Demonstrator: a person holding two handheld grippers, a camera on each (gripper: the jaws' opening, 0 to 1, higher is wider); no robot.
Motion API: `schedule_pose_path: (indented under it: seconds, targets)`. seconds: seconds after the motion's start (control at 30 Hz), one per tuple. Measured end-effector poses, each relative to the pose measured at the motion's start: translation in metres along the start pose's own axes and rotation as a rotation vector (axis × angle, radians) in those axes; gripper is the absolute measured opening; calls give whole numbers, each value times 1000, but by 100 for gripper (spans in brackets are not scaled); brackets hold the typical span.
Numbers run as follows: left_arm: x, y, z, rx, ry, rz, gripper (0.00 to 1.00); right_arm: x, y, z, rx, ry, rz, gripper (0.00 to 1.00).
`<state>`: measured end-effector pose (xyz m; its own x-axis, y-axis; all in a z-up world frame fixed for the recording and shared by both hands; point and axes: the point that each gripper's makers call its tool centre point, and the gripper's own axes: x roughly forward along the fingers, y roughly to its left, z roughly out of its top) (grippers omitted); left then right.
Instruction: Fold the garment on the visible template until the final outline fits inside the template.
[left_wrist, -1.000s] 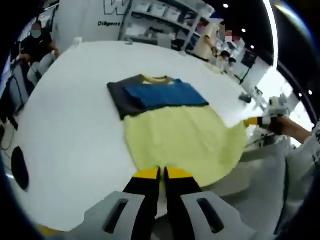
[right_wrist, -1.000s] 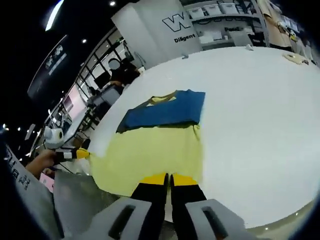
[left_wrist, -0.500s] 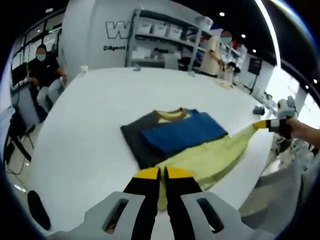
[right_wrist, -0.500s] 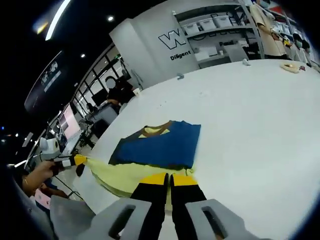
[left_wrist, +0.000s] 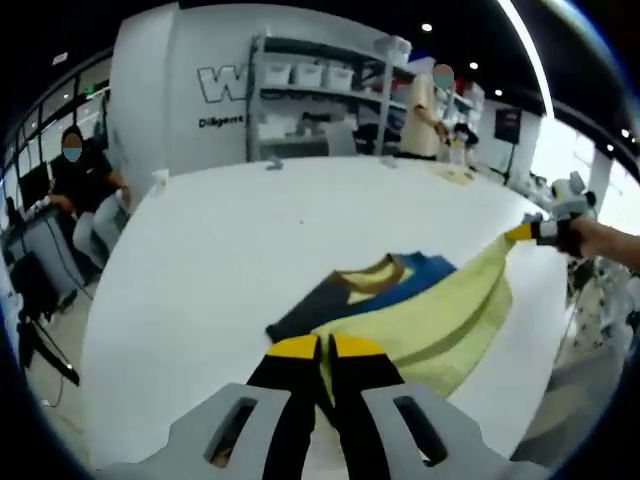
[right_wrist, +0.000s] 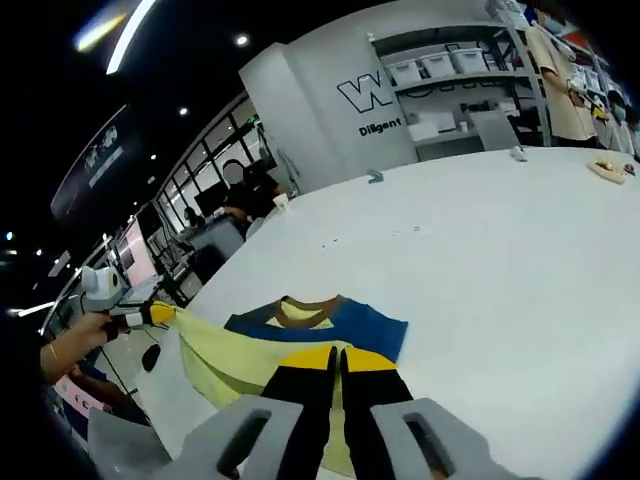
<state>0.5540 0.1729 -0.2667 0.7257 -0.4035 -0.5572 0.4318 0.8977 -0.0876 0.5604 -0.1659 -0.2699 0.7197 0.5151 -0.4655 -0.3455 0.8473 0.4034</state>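
While both grippers pinch the pale-yellow lower part of the garment (left_wrist: 440, 320) and hold it up off the tabletop, the cloth hangs stretched between them as a slack band. Left gripper (left_wrist: 320, 350), in its own view: black jaws w/ yellow tips pressed together, yellow fabric caught right at the tips. Right gripper (right_wrist: 338, 358), same story in its view: jaws closed, yellow hem running out from between the tips.

Each gripper also turns up in the other's view. Right gripper at far right of the left gripper view, yellow-tipped, clamped on the far corner of the hem, a hand (left_wrist: 600, 240) behind it. Left gripper at far left of the right gripper view, gripping the other corner, hand (right_wrist: 70, 345) and sleeve beside it.

Upper part of the garment lies flat on the big white table (left_wrist: 250, 230): blue panel, dark grey side, brown-and-yellow neckline facing the far side. Lifted yellow part overlaps the blue in both views. Couldn't make out a template outline under the shirt; too washed out, poss. hidden by the cloth.

Round the room: a white pillar w/ dark lettering (right_wrist: 385, 105), metal shelving w/ white bins (left_wrist: 320, 90), a person seated at a desk (left_wrist: 75, 180) left of the table, another standing by the shelves (left_wrist: 420, 105).
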Motion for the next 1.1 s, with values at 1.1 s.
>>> schedule_pose_path:
  seconds: [1.1]
  targets:
    - [114,60,-32,-49,94,44,1,89,-66,-9,-20,60,-130,0]
